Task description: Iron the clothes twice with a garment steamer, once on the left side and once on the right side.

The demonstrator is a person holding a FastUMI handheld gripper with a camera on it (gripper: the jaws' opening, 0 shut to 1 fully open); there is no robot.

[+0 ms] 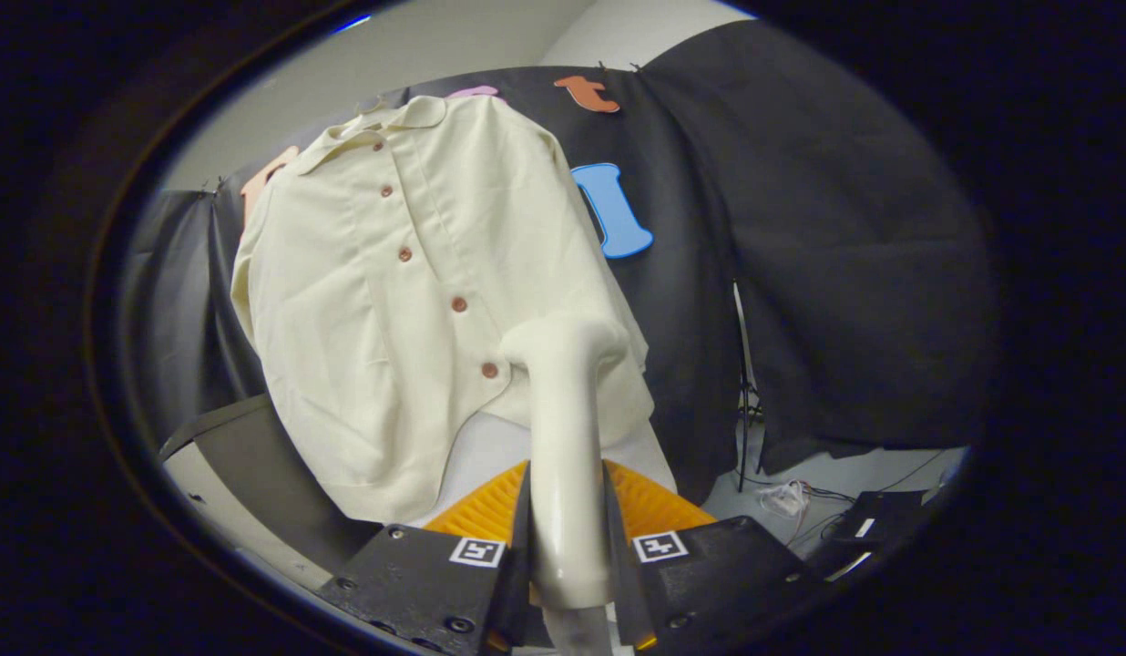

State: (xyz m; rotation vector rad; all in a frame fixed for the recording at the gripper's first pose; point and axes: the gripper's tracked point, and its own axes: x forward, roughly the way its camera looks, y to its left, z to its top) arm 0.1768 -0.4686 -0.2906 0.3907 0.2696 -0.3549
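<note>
A cream button-front shirt (381, 301) hangs in front of the black cloth wall, its collar up and several brown buttons running down the middle. My gripper (568, 538) is shut on the handle of a cream garment steamer (563, 437), both fingers pressing its sides. The steamer rises straight ahead of the fingers, and its head (568, 342) lies against the lower right part of the shirt, just right of the lowest button (489, 370). The face of the steamer head is hidden against the fabric.
A dark slanted board (244, 456) sits below the shirt's left hem. Beyond the fingers to the right, a thin stand (743, 383), cables and a small white object (783, 497) lie on the pale floor near a dark box (877, 519).
</note>
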